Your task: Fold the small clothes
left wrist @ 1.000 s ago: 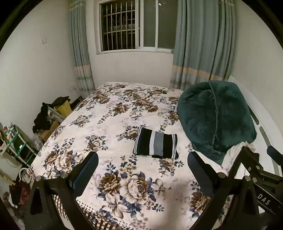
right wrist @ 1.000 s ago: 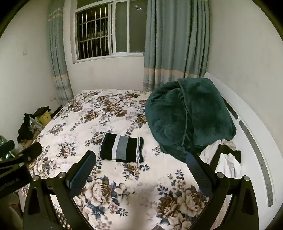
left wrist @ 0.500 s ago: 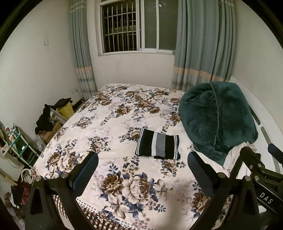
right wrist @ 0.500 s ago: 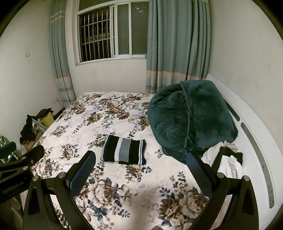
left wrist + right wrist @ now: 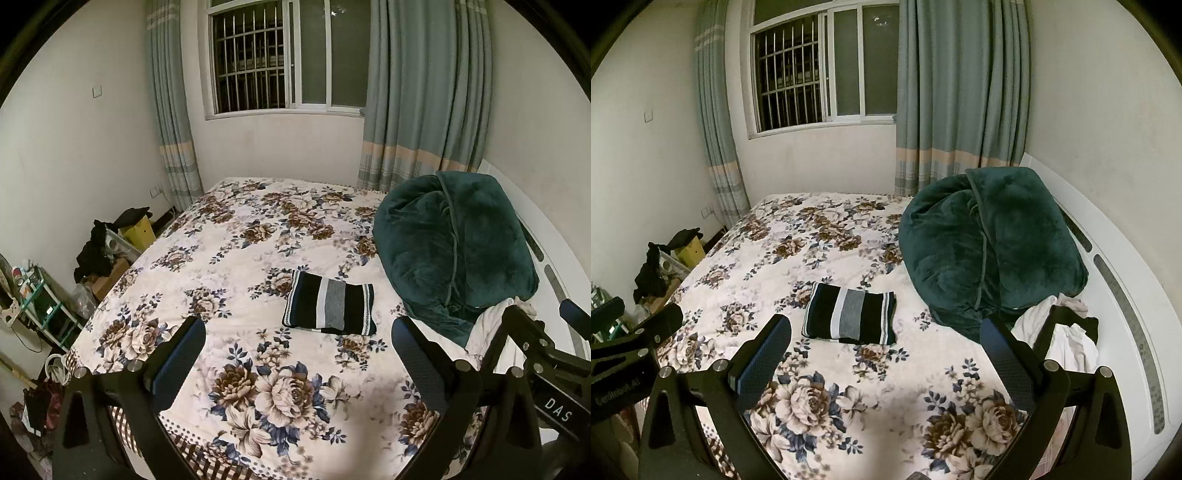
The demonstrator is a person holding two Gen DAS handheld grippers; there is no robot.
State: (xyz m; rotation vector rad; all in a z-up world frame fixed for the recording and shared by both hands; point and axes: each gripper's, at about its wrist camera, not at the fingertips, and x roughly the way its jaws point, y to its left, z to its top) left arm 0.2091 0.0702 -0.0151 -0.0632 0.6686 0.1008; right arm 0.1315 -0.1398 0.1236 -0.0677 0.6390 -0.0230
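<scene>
Striped garment [image 5: 330,308] folded, beyond both spread fingers [image 5: 181,354].

- A home bedroom: a bed [image 5: 229,258] with flowered cover fills it.
- A barred window [image 5: 280,59] with long curtains [image 5: 424,92].
- A green blanket [image 5: 990,251] is heaped near the headboard [image 5: 1126,295].

The room is lit from inside, a bit dim and yellowish. The barred glass window [image 5: 284,59] at the top is dark. Soft shadows fall on the flowered white bed cover [image 5: 236,280] near the bottom. Walls bend at the edges, and the corners are black.
</scene>
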